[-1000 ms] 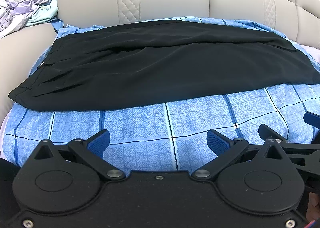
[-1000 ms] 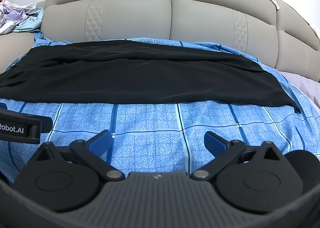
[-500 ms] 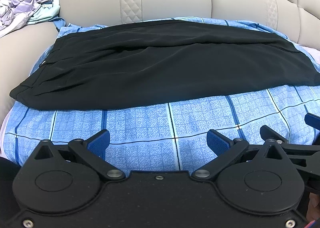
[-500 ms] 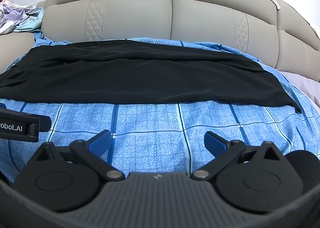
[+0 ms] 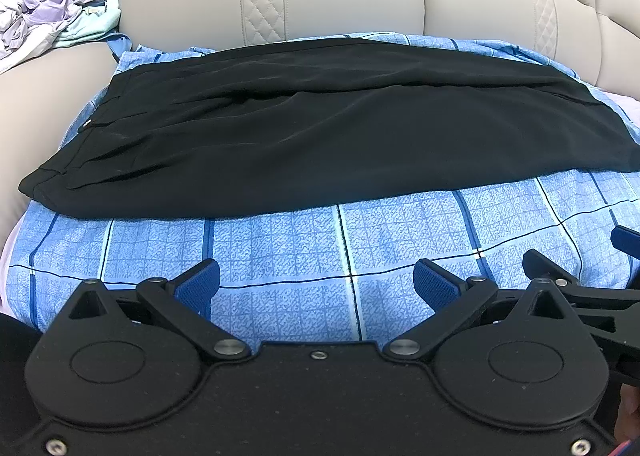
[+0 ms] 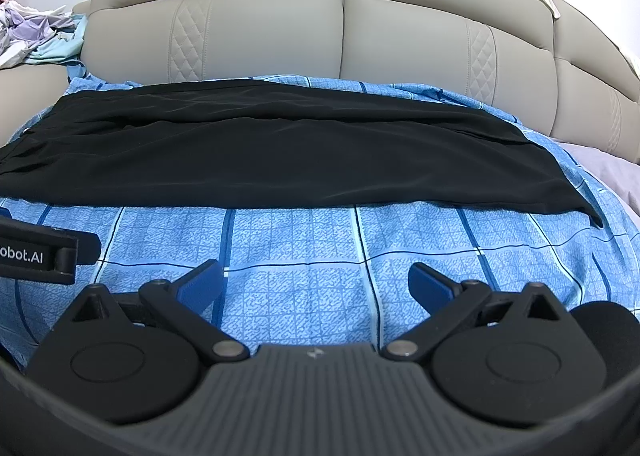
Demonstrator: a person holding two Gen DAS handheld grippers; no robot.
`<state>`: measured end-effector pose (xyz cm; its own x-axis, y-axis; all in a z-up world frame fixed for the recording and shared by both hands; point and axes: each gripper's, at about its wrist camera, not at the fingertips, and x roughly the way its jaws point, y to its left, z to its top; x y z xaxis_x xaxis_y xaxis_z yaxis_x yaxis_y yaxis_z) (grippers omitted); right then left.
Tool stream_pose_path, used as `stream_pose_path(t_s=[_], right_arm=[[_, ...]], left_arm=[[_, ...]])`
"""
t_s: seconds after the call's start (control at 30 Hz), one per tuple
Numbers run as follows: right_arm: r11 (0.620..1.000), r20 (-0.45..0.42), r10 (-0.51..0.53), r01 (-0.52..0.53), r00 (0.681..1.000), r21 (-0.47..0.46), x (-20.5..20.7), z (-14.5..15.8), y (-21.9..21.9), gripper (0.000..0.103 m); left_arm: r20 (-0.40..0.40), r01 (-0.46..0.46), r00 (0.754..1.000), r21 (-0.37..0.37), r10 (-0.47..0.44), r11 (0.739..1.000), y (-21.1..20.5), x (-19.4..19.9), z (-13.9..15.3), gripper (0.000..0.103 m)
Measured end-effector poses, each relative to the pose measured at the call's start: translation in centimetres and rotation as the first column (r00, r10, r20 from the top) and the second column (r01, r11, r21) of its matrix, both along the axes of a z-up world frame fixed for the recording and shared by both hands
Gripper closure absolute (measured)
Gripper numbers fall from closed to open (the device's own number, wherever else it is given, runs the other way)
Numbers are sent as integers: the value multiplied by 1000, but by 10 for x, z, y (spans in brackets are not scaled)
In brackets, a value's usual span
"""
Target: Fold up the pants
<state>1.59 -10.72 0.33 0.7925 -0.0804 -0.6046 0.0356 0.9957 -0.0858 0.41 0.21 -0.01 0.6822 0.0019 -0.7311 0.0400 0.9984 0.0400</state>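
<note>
Black pants lie flat across a blue checked sheet on a sofa, folded lengthwise, waistband at the left. They also show in the right wrist view, with the leg ends at the right. My left gripper is open and empty, hovering over the sheet in front of the pants' near edge. My right gripper is open and empty too, just to the right of the left one. Neither touches the pants.
The beige padded sofa back rises behind the pants. A pile of loose clothes lies at the far left on the sofa arm. A pale lilac cloth shows at the right. The left gripper's body shows at the right view's left edge.
The left gripper has drifted slightly left and closer; the pants look a little shifted right in its view. The right view is almost unchanged. Both grippers stay open.
</note>
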Motion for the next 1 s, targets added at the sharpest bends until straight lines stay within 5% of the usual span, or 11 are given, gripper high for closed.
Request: stream_pose_path(t_s=[1.0], right_arm=[[1000,-27,-19,20,999,22,21,-10,-10,0]], left_arm=[[-7,-6,1000,12,6,1000,1,24,-5,0]])
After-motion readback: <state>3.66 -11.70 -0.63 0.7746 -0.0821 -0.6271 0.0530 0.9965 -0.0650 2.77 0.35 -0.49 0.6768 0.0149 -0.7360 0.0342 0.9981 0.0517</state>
